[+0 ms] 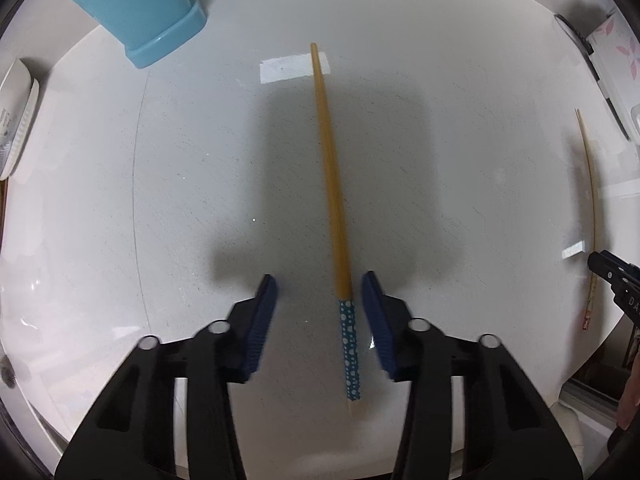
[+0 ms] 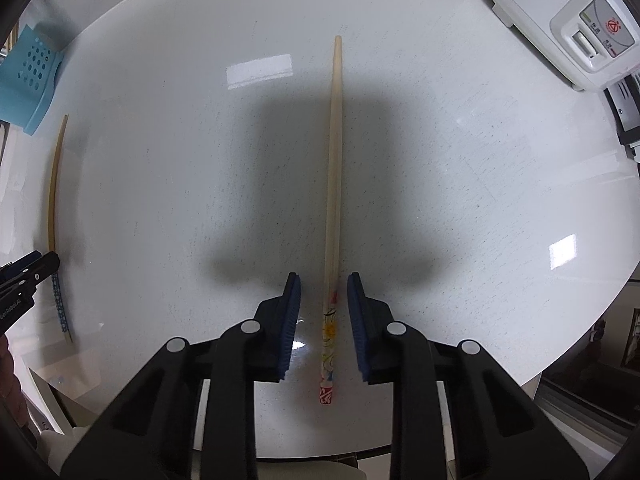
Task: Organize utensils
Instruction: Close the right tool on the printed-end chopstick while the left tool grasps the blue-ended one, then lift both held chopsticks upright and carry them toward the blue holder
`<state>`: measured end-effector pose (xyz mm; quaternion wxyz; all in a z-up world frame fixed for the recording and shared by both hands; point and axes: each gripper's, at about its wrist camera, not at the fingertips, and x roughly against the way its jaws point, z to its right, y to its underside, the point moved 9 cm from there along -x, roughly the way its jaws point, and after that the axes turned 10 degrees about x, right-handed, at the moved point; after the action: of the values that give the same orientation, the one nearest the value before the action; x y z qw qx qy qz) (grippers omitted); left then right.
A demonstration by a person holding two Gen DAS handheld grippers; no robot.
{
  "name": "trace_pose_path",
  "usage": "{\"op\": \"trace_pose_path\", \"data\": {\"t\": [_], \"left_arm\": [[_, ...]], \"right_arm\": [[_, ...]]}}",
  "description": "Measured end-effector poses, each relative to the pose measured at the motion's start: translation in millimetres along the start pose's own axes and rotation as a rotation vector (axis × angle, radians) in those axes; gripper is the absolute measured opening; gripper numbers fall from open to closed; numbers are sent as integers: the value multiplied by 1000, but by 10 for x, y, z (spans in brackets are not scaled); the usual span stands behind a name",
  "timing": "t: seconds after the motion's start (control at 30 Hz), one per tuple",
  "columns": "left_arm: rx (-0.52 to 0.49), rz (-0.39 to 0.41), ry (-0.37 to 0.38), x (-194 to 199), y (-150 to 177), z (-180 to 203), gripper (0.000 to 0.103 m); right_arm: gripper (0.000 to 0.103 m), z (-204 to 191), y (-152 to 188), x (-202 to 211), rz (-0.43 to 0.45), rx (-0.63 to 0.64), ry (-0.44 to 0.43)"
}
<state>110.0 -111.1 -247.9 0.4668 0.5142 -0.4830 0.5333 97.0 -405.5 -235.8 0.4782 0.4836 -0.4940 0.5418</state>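
Two chopsticks lie flat on the round white table (image 1: pixel 120 200), well apart from each other, each with one gripper above it. The darker chopstick with the blue dotted end (image 1: pixel 334 216) lies near the table's middle, its patterned end toward the near edge. The left gripper (image 1: pixel 320 300) points down over that end; its blue pads stand on either side of the stick with a gap on each side, touching nothing. The pale chopstick with the red and yellow patterned end (image 2: pixel 333 216) lies parallel to it. The right gripper (image 2: pixel 324 300) straddles its patterned end, jaws narrower than the left's but with a sliver of table visible on both sides, so it grips nothing.

One blue perforated holder (image 1: pixel 132 12) stands at the far left edge of the table. One white appliance (image 2: pixel 560 28) sits at the far right edge. A white ribbed object (image 1: pixel 18 120) rests at the left edge. Between these and the chopsticks the tabletop is bare, and the near edge curves close below both grippers.
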Motion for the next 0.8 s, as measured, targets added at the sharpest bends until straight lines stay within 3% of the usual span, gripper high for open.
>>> {"op": "trace_pose_path", "data": {"t": [0.07,0.1,0.53,0.8], "left_arm": [[-6,-13,-5,9,13,-15,11],[-6,-15,-3,-17,41,34,8],[8,4,42,65,-27,-156,7],[14,60,65,302,-32,-152,7]], "right_arm": [[18,-19,10,3,-9,10,-1],[9,-30,14,4,-13,13,-3],[6,-79,27,24,9,37,-7],[6,-91,39,205,96,13,-49]]}}
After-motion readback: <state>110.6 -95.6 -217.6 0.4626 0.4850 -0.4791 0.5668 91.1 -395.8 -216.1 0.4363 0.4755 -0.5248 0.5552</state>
